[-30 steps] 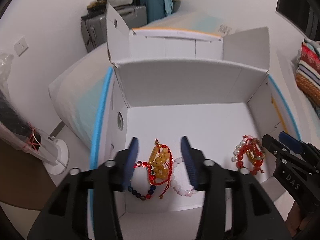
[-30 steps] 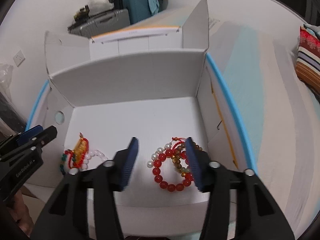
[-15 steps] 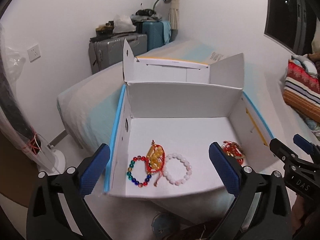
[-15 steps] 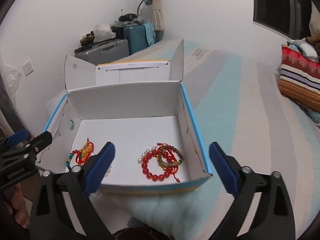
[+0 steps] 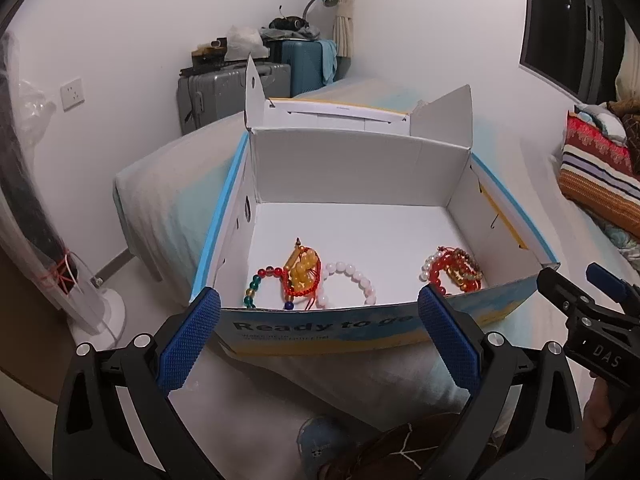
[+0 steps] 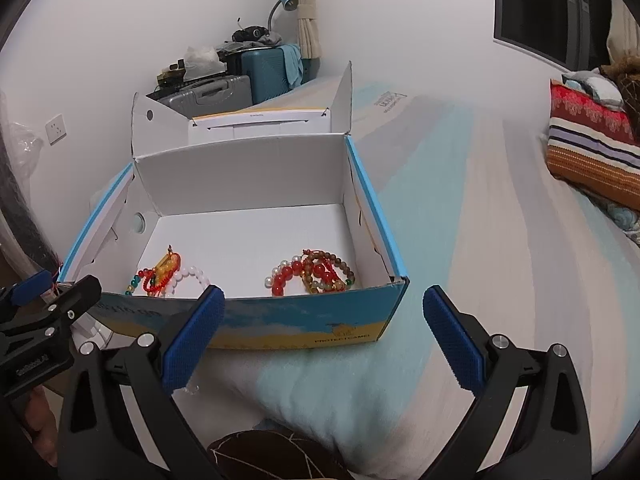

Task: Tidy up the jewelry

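Cardboard box sits ahead of both wide-open, empty grippers, left gripper and right gripper. Inside, just beyond each, lies a bracelet cluster, another bracelet cluster: light, floppy, smooth-beaded; best pinched across one strand.

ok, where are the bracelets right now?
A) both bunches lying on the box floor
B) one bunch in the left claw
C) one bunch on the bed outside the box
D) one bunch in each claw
A: both bunches of bracelets lie on the floor of the open box, and the left claw and right claw are open and empty.
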Demonstrator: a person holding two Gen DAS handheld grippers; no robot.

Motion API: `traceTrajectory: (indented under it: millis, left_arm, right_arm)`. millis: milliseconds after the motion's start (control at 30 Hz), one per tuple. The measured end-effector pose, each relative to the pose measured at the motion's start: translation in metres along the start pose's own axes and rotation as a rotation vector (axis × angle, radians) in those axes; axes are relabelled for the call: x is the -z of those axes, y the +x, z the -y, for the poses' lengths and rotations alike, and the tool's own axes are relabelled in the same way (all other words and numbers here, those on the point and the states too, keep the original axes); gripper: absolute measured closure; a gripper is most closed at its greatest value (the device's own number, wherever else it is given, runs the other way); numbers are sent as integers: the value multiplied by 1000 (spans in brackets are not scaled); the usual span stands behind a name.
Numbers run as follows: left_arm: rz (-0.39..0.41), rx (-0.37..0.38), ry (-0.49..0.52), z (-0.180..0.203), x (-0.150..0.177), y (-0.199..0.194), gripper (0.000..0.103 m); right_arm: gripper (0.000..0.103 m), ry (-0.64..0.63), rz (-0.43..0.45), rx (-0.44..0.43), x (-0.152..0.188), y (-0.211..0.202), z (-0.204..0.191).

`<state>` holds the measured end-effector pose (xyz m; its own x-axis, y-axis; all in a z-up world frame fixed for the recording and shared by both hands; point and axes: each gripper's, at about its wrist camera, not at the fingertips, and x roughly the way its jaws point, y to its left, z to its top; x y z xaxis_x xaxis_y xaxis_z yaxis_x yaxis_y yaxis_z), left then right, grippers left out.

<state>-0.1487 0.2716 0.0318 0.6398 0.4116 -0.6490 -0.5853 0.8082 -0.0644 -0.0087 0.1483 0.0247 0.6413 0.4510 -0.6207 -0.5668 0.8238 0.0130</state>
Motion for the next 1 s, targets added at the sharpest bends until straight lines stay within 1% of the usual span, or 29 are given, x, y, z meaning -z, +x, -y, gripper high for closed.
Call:
traceTrajectory:
  millis: [167,433,500,600,700,1000]
  left_arm:
    - [-18,5,5,0,1,6,6]
    - [-19,-30,26,3,0,8,6]
    - [-12,-25,21,3,0,6,6]
    - [-31,-3,18,3,-2,7,6]
    - [-27,-12,26,4,-2,6,6]
    - [-26,14,33,8,-2,3,6]
  right_arm:
    - [8,-3,-6,3,2,2,0]
    - [8,-3,-6,7,1,3,-1]
    - [8,-3,-6,7,2,4,-1]
    - [8,-3,-8,10,2,4,-1]
    - [8,-3,-9,9,2,4,0]
    - [8,4,-15,7,3,5,2]
